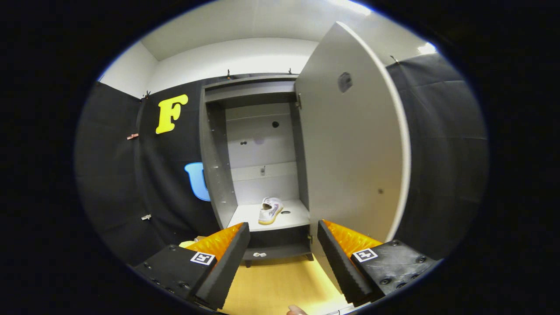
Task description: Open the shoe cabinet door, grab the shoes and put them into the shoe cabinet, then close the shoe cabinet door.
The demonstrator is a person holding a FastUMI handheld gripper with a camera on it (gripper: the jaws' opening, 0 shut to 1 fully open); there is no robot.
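We held the gripper [283, 245] released, judging the light, rigid door [350, 144] best pushed at its free edge.

One shoe cabinet [218, 175] at centre frame, with one door [350, 144] swung open at right; one shoe [270, 210] on its one visible shelf [249, 216]; one gripper [283, 245] at bottom, two fingers [223, 267] spread, holding nothing
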